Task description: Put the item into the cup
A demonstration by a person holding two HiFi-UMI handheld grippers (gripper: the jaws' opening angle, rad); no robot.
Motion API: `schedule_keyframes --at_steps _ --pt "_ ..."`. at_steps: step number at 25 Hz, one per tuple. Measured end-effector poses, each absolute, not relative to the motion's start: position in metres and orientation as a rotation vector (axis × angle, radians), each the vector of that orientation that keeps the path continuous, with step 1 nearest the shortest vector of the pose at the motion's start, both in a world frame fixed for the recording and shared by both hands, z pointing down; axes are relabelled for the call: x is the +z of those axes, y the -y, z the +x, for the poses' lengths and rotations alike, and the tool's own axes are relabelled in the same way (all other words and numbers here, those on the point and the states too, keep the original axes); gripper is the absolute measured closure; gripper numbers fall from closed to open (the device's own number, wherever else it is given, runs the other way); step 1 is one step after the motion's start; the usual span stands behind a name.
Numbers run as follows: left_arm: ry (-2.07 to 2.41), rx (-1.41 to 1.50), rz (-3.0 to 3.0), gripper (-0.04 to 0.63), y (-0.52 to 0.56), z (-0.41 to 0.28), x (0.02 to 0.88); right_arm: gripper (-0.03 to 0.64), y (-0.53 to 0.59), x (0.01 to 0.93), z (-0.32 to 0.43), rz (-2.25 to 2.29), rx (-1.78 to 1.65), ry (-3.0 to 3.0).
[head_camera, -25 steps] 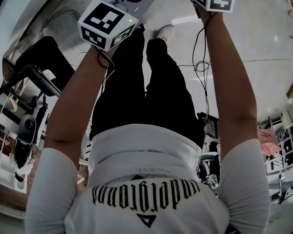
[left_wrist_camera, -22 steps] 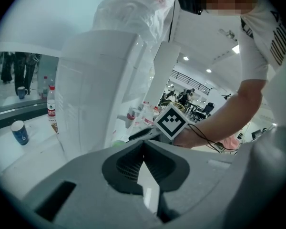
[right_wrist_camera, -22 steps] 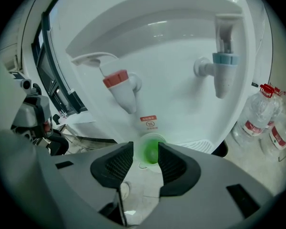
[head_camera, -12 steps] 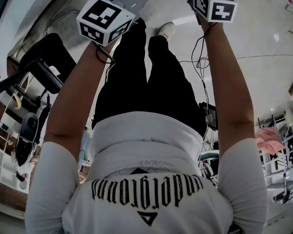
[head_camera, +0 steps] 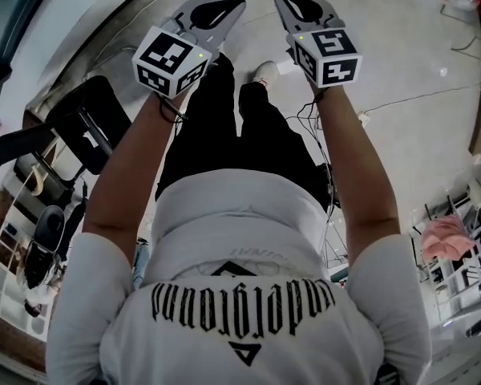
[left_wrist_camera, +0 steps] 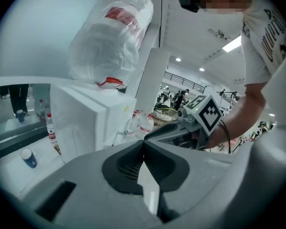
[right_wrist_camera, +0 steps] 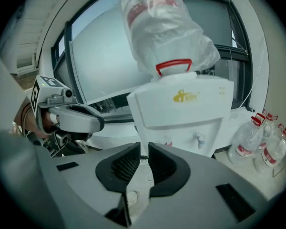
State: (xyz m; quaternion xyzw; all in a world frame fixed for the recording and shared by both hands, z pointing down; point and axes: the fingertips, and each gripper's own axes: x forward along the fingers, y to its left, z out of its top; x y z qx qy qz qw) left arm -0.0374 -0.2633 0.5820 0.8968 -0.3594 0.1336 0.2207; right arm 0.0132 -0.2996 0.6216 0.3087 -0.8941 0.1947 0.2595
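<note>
Closing on nothing, right gripper (right_wrist_camera: 144, 150) narrowed, left gripper (left_wrist_camera: 143, 142) pinched together, "underground" shirt (head_camera: 248, 239).

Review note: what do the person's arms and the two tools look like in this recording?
The left tool and right tool have light grey shells with dark ribbed pads. Each carries a white cube with black square markers and a green light. Thin black cables hang at the wrists. The person wears a white short-sleeved shirt with black lettering.
</note>
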Motion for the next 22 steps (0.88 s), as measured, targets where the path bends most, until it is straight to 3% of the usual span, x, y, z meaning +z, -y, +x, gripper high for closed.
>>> schedule_keyframes --at_steps 9,22 --pt "0.989 0.345 2.558 0.581 0.235 -0.019 0.494 0.597 0.250 0.499 0.014 0.780 0.412 2.560" --pt "1.080 0.204 2.657 0.581 0.184 -0.011 0.356 0.601 0.189 0.353 0.039 0.681 0.218 2.714"
